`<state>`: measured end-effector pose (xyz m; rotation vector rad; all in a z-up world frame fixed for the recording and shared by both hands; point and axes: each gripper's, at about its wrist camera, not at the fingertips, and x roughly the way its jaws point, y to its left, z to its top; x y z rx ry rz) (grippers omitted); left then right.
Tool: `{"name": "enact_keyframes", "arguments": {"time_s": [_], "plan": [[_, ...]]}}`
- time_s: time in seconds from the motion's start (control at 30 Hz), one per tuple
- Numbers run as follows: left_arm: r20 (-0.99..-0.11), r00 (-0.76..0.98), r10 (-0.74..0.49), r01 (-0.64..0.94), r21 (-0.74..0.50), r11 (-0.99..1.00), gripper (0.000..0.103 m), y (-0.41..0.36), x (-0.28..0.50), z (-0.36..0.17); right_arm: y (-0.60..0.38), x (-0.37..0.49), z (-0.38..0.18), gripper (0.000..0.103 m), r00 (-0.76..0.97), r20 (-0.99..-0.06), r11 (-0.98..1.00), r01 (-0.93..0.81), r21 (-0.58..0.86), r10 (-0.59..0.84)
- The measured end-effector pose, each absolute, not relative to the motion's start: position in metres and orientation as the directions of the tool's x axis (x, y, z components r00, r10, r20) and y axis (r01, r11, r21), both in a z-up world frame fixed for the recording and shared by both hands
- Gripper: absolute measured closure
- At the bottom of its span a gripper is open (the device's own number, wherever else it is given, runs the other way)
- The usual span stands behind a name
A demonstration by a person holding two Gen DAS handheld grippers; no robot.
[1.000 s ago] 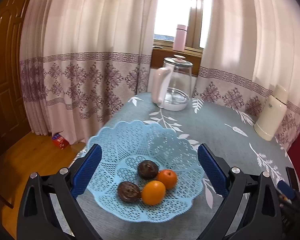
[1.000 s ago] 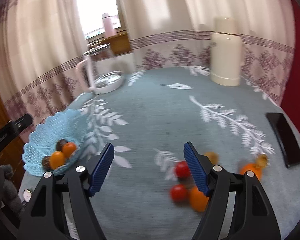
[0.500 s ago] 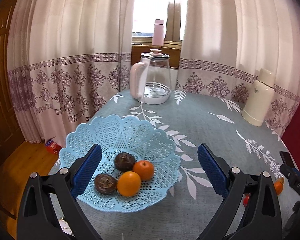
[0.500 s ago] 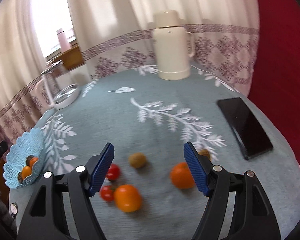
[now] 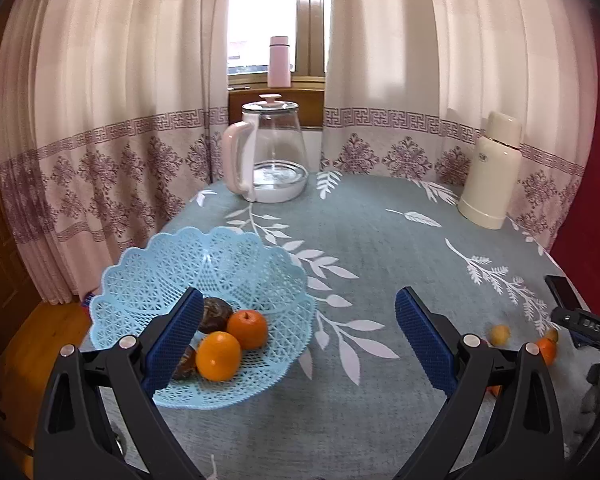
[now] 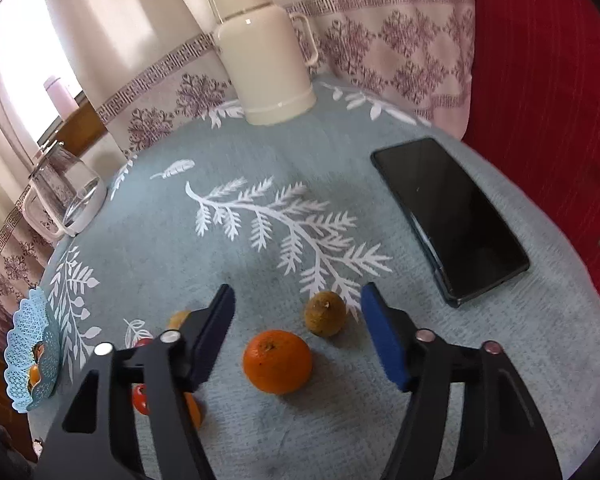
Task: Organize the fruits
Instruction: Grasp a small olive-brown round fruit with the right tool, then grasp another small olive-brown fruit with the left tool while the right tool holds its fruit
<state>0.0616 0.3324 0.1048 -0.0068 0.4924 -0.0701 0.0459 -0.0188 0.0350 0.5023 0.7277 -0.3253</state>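
A light blue lattice basket (image 5: pixel 236 264) sits at the table's left edge and holds two oranges (image 5: pixel 247 329) and two dark brown fruits (image 5: pixel 216 314). My left gripper (image 5: pixel 296 334) hangs open just right of the basket, empty. In the right wrist view, my right gripper (image 6: pixel 298 334) is open above an orange (image 6: pixel 277 361) and a brownish-green fruit (image 6: pixel 325 315), both lying between its fingers on the cloth. Small red fruits (image 6: pixel 140 398) and another orange (image 6: pixel 194 408) lie partly hidden behind the left finger. The basket (image 6: pixel 22 364) shows far left there.
A black phone (image 6: pixel 448 220) lies right of the loose fruit near the table edge. A cream thermos (image 6: pixel 264 52) stands at the back, a glass kettle (image 5: pixel 266 156) at the far side, a pink bottle (image 5: pixel 279 62) on the sill. Red fabric (image 6: pixel 548 80) borders the table's right.
The right gripper swung right and came down over the loose orange and brownish fruit, now between its fingers. The left gripper drifted right, so the basket slid to the left of its view.
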Motion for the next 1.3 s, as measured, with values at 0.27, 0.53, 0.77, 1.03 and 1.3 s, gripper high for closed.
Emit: {"name": "enact_keyframes", "arguments": {"time_s": [0.27,0.53,0.77,1.03,1.3], "plan": [[-0.475,0.877,-0.069,0.067,-0.020,0.998,0.005,0.330,0.062,0.103,-0.025,0.062,0.019,0.053,0.658,-0.746,0.824,0.475,0.309,-0.100],[-0.483,0.873,-0.065,0.069,-0.009,0.998,0.005,0.327,0.064,0.098,-0.024,0.061,0.015,0.070,0.645,-0.757,0.838,0.467,0.282,-0.105],[-0.490,0.870,-0.058,0.068,0.003,0.998,0.005,0.323,0.065,0.094,-0.024,0.053,0.021,0.078,0.672,-0.734,0.848,0.444,0.290,-0.101],[-0.514,0.855,-0.077,0.107,0.029,0.994,0.005,0.304,0.064,0.084,-0.027,0.046,0.038,0.077,0.716,-0.693,0.860,0.404,0.313,-0.085],[-0.535,0.838,-0.112,0.137,0.007,0.991,0.005,0.291,0.064,0.079,-0.041,0.054,0.026,0.070,0.684,-0.728,0.827,0.430,0.363,-0.036]]}}
